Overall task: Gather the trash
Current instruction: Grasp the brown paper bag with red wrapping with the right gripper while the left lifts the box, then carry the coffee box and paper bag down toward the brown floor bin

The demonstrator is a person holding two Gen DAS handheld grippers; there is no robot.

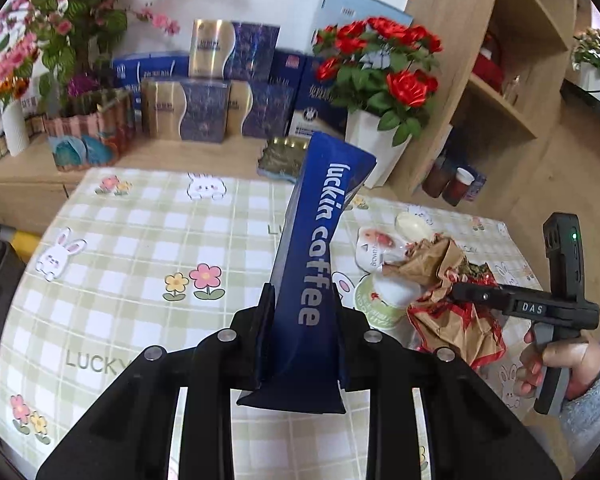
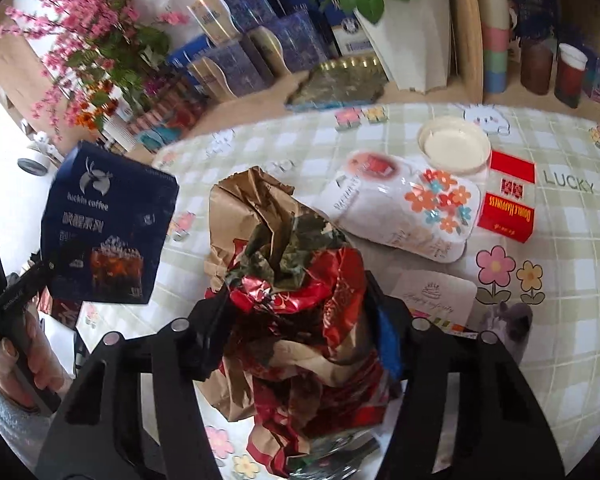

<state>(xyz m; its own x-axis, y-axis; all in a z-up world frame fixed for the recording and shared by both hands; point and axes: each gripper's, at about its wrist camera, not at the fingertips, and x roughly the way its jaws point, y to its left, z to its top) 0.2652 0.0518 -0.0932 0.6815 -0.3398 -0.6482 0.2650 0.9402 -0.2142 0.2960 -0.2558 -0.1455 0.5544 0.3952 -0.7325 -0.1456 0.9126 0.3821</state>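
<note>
Pinching the narrow spine of a dark blue luckin coffee box (image 1: 312, 264), my left gripper (image 1: 302, 300) holds it upright and lifted clear of the checked tablecloth (image 1: 140, 240), jaws pressed against both of its sides. From my right wrist camera the same box (image 2: 108, 224) hangs off to the left of the crumpled bag, its printed face turned toward me.

My right gripper (image 2: 296, 312) has its jaws closed around a crumpled brown paper bag (image 2: 252, 216) stuffed with red foil wrapping (image 2: 340, 280) and bits of green; the bundle fills the gap between the fingers. In the left wrist view that gripper (image 1: 460, 292) reaches into the bag (image 1: 440, 256) from the right, with my right hand (image 1: 556, 364) on its handle.

Just beyond the bag lies a white plastic package with orange flowers (image 2: 404, 204), touching the bag's far edge. Past that package sits a round white lid (image 2: 454, 148), and a red DOUBLE HAPPINESS carton (image 2: 508, 200) lies just right of the package. Nearer me, right of the bag, a small white greeting card (image 2: 436, 300) rests on the cloth. Behind the table, beyond the bag, stand blue and gold gift boxes (image 1: 204, 108) and a white pot of red roses (image 1: 380, 80).
</note>
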